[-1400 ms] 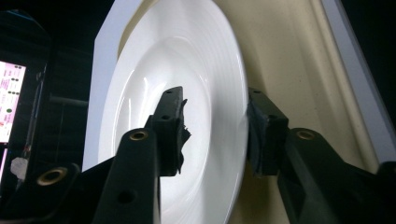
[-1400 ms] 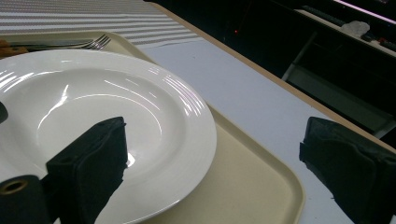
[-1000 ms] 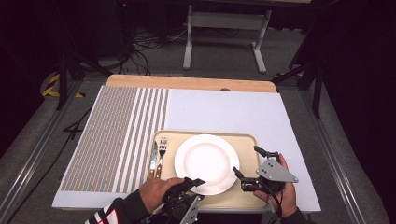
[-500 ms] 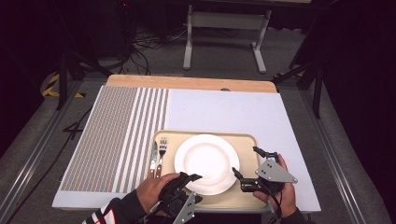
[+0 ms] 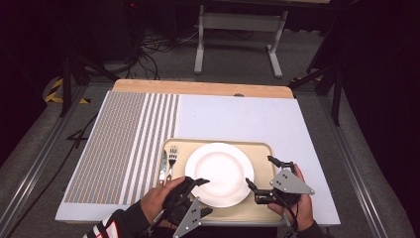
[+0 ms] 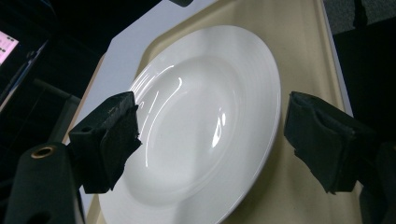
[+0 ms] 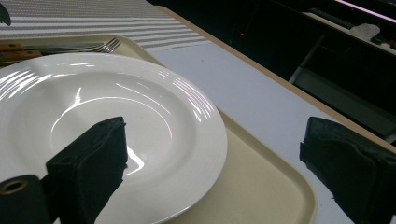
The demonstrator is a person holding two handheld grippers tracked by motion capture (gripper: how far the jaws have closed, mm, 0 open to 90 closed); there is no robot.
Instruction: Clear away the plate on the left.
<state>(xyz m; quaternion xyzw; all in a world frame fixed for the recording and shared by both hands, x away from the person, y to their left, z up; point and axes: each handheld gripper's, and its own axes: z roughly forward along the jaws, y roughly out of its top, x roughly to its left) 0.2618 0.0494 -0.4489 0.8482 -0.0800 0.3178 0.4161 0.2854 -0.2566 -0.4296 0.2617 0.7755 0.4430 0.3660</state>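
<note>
Jaws just opening off plate (image 6: 201,126), left gripper (image 6: 210,140), plate's near edge cut off

fork (image 5: 172,157) | knife (image 5: 163,166) | both lie on tray (image 5: 260,152), left side

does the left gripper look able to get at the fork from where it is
Probably yes. The fork lies on the tray just left of the plate, with a knife beside it. The left gripper sits open at the plate's near-left rim, with nothing standing between.
</note>
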